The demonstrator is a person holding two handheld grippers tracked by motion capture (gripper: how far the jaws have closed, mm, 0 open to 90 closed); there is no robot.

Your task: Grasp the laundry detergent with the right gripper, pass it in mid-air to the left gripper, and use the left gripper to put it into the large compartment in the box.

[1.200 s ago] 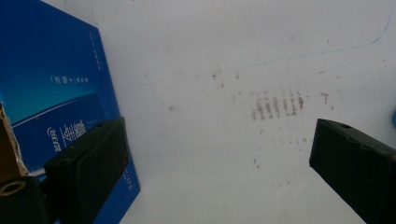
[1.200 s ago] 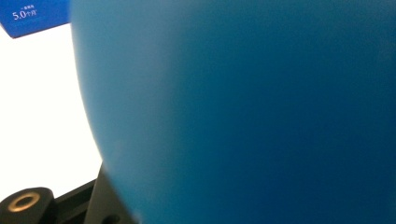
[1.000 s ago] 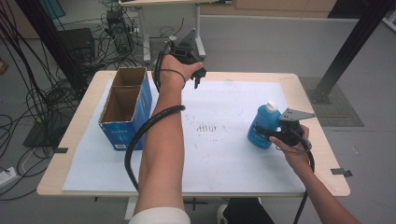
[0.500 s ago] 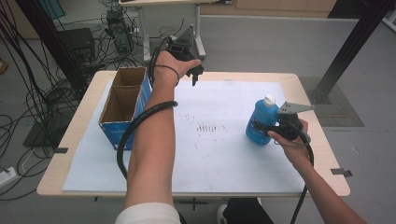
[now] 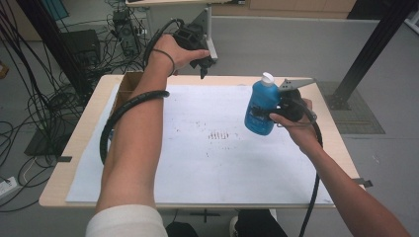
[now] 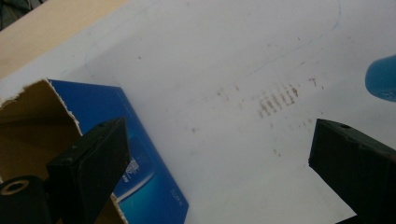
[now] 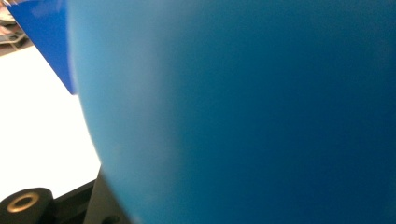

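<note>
We are clamping the right gripper (image 5: 272,114) on the belly of the blue bottle (image 5: 261,108), jaws grasping it mid-body, clear of the tabletop (image 5: 188,84) above its right half. The left gripper (image 5: 201,66) is idling with jaws spread wide, nothing between them, above the far edge near the open cardboard box (image 6: 32,126). We are judging the bottle smooth, likely slippery plastic, possibly heavy with liquid; mid-body seems the safest hold. Label and fill level are too blurred to read; our forearm is hiding most of the box.
</note>
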